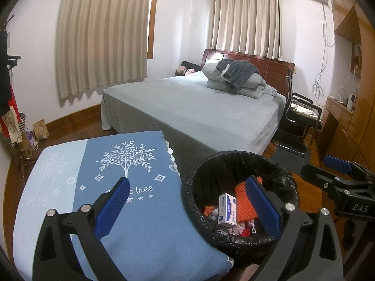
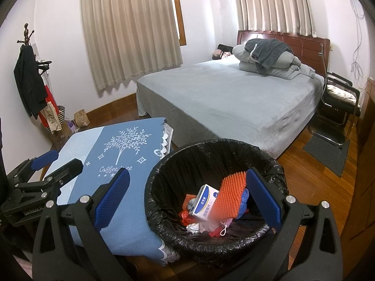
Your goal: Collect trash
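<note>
Seemingly near completion: both grippers, left gripper [image 1: 187, 210] and right gripper [image 2: 187, 207], spread wide and empty; trash bin [image 2: 164, 178] just below and ahead, holding white box [image 2: 205, 202], orange mat [image 2: 228, 196]; blue tablecloth [image 1: 140, 234] alongside shows nothing left.

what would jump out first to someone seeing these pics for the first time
The eye goes first to the black-lined trash bin on the wood floor just below the grippers, with an orange spiky mat and a small white and blue box lying on top of the rubbish inside. Right beside it on its left is a table under a blue tablecloth printed with a white tree. Behind both, a big bed in grey fills the room.
</note>
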`<state>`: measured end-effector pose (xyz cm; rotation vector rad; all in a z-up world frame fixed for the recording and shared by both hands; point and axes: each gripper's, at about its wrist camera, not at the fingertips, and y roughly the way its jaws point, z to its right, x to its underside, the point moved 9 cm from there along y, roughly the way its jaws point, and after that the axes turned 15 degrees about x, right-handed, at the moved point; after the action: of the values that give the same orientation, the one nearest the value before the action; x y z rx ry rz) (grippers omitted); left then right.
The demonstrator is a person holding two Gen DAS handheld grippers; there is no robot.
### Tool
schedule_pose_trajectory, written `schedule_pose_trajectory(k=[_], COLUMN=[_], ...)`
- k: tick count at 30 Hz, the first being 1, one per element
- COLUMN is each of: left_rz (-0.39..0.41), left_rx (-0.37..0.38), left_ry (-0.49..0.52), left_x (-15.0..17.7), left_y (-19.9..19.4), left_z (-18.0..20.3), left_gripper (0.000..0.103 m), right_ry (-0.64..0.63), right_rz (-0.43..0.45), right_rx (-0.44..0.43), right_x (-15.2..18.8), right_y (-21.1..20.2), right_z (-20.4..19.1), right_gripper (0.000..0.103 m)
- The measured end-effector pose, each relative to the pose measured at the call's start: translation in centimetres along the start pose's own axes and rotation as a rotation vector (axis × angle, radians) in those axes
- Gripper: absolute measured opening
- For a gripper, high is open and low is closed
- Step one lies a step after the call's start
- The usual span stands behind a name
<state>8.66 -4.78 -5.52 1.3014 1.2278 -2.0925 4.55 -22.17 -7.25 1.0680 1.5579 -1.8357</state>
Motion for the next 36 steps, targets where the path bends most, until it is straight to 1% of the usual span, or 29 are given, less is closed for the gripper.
schedule_pose_trajectory(k=[36], left_rz=[-0.003], left_rx=[0.0], left_ry=[0.001], left_x=[-0.3], left_y=[-0.07], left_z=[0.06], left_gripper=[0.097], right_ry=[0.0], right_rz=[-0.003], right_rx=[0.0], right_x=[-0.05], right_y=[0.06], right_z=[-0.07], right_gripper=[0.097])
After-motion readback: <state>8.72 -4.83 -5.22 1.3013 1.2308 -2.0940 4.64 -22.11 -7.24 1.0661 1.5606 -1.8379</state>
